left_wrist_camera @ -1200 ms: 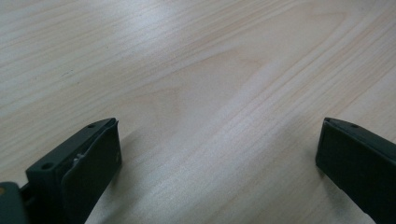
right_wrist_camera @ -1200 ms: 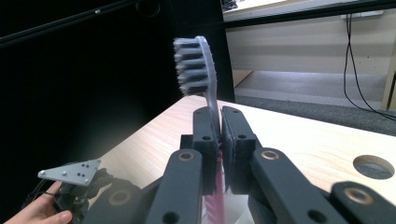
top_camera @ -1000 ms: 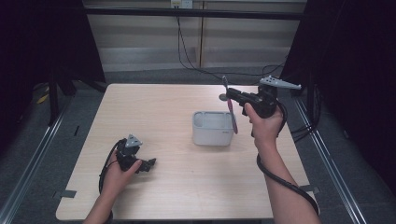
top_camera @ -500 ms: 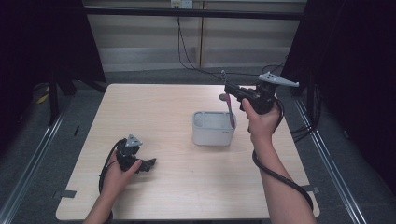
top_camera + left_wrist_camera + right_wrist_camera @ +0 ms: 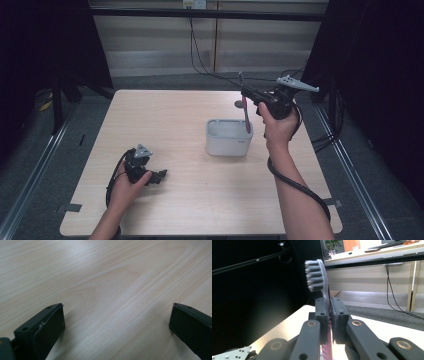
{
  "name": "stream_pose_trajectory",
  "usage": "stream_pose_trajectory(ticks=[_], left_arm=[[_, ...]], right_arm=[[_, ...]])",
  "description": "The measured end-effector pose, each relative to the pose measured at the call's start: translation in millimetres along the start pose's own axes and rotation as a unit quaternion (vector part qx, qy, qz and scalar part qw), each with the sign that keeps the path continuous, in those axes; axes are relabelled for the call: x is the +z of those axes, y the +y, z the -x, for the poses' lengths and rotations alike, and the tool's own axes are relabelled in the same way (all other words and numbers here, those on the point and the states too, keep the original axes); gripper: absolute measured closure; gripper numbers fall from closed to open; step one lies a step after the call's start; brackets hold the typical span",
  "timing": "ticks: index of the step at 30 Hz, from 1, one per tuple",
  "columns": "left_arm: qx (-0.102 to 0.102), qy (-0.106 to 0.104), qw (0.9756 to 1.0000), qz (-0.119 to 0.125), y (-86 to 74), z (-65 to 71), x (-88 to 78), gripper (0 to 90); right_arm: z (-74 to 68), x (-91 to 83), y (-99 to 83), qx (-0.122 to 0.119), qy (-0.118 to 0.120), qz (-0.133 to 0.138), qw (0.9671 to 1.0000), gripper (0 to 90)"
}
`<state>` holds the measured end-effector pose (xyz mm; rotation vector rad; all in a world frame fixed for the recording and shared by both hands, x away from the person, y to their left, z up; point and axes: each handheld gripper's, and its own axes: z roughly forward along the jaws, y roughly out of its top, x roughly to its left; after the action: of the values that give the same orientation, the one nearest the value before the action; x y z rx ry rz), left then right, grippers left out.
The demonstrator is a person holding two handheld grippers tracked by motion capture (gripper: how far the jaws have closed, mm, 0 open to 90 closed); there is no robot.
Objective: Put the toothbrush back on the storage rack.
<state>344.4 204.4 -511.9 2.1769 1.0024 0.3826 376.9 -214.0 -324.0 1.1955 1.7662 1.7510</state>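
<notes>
My right gripper (image 5: 244, 93) is shut on a toothbrush (image 5: 246, 114) and holds it nearly upright above a white box-shaped container (image 5: 229, 138). The pink handle hangs down toward the container's right rim. In the right gripper view, the pads of my right gripper (image 5: 329, 307) clamp the neck of the toothbrush (image 5: 318, 276), and its grey bristles face left. My left gripper (image 5: 159, 176) rests on the wooden table (image 5: 165, 120) at the front left. In the left gripper view, the jaws of my left gripper (image 5: 116, 322) stand wide apart over bare tabletop (image 5: 112, 277), with nothing between them.
The container stands right of the table's centre. A small dark round mark (image 5: 239, 104) lies on the table behind it. Black cables (image 5: 300, 185) trail from both grippers. Metal rails (image 5: 30, 170) and grey floor surround the table.
The right hand has lifted the toothbrush slightly and shifted it a little left over the container. The left hand and its gripper have not moved.
</notes>
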Motion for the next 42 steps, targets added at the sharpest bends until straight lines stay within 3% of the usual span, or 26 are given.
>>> stream_pose_trajectory(ticks=[19, 42], left_arm=[[0.002, -0.002, 1.0, -0.001, 0.0, 0.2, -0.1, 0.0], [0.002, -0.002, 1.0, 0.0, -0.1, 0.2, 0.1, 0.0]], right_arm=[[2.6, 14.4, -4.5, -0.013, -0.008, 0.003, 0.9999, 84.8], [13.8, 15.3, -20.5, -0.02, -0.021, 0.01, 0.9995, 84.7]])
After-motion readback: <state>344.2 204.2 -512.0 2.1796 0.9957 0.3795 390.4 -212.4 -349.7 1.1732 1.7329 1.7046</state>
